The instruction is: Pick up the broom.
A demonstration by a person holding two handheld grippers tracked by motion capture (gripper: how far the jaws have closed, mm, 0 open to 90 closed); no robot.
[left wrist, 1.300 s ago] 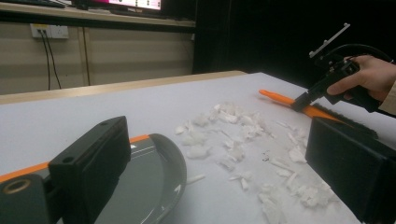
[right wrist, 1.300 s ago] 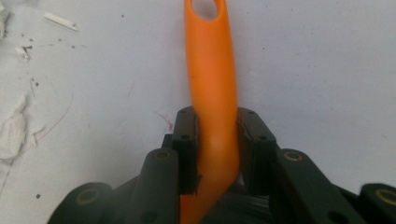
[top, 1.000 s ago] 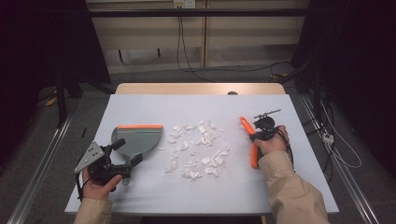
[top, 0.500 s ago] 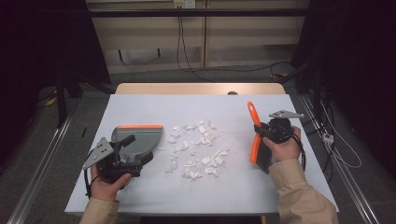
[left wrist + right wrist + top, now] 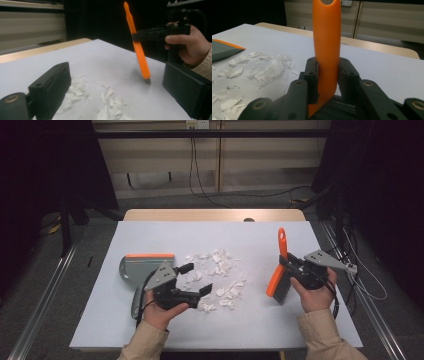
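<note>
With the right gripper (image 5: 294, 268) clamped on the orange plastic hand brush (image 5: 279, 270), standing upright well right of the scattered white paper scraps (image 5: 215, 280), and the left gripper (image 5: 195, 280), jaws just narrowing slightly yet wide and empty, over them beside the grey orange-edged dustpan (image 5: 140, 267), the next move is likely grasping that pan.

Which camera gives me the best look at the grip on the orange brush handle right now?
The right gripper view: the brush handle stands upright with both black jaws pressed against its sides. The high view shows the whole brush in the right gripper, the clamp itself small. The left gripper view shows the brush tilted, bristles down.
</note>
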